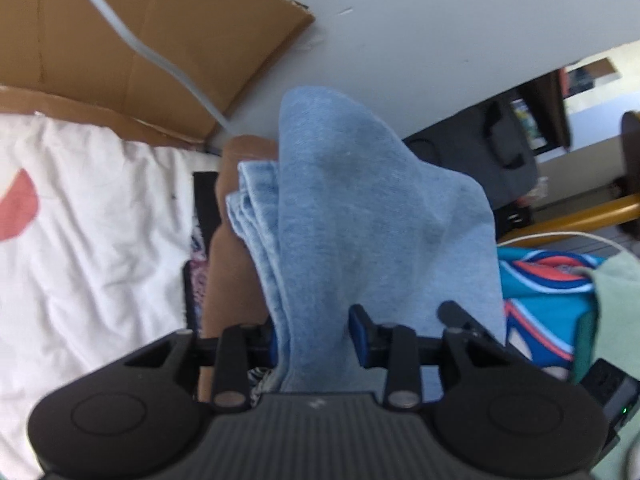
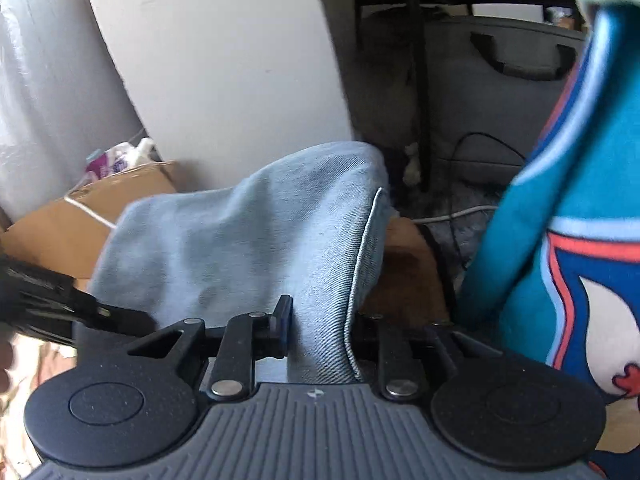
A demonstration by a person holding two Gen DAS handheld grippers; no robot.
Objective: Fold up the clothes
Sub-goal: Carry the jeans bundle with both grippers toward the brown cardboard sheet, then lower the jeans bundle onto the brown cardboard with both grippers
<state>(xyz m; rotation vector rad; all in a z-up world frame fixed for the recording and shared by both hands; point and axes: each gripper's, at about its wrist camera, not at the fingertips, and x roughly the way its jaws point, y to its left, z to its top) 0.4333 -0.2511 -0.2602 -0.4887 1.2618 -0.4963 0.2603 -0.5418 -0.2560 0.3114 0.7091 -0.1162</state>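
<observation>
Denim, pale blue and soft, filled the middle of both wrist views: the jeans (image 1: 360, 216) hung bunched between the jaws of the left gripper (image 1: 314, 338), whose blue pads pinched a thick fold of several layers. The right gripper (image 2: 320, 330) held another part of the same garment, clamped on it just beside a stitched hem edge. Between the two, the cloth sagged in a loose hump, raised above a brown surface (image 2: 404, 276) and not lying flat. A teal printed garment (image 2: 560, 208) hung close on the right, and a white one with a red patch (image 1: 80, 220) lay to the left beside a cardboard box (image 1: 152, 40). Judging by the drape, the fabric looked moderately heavy, limp and not slippery; hems and seams seemed the firmest places to grip, since a mid-panel pinch would likely bunch the layers
</observation>
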